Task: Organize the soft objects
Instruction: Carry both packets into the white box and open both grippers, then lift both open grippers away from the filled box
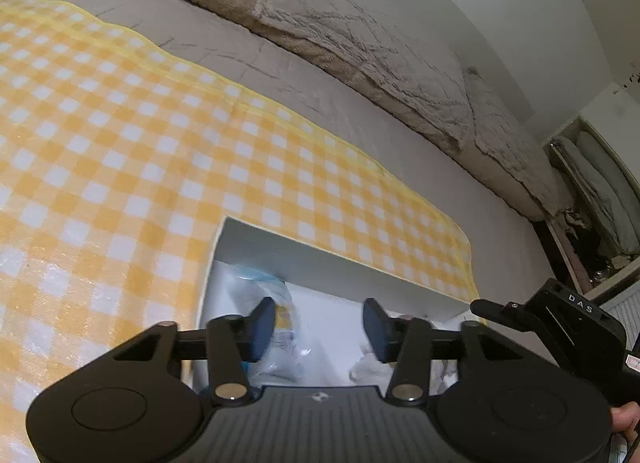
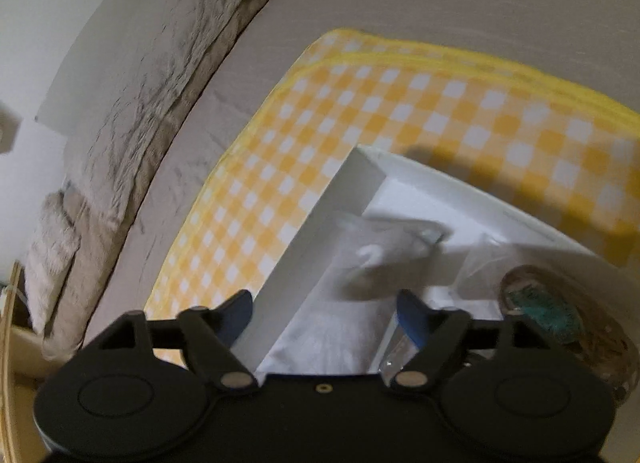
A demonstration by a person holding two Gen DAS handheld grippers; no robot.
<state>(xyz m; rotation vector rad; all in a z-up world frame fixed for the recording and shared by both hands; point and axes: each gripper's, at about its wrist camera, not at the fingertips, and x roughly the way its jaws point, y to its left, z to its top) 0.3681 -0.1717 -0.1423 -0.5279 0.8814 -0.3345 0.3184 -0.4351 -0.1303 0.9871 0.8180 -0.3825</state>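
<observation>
Nearest the lens, the black left tool (image 1: 318,327) hangs with its blue pads spread and nothing between them, over a white rectangular box (image 1: 340,263) holding clear plastic-wrapped soft packs (image 1: 272,303). The right tool (image 2: 326,317) is likewise spread and empty, straddling the box's left wall above a white bagged bundle (image 2: 376,259). The box sits on a yellow-and-white checked cloth (image 1: 140,135) on the bed. Apparently a pick is being chosen; next, lower onto one pack and close.
</observation>
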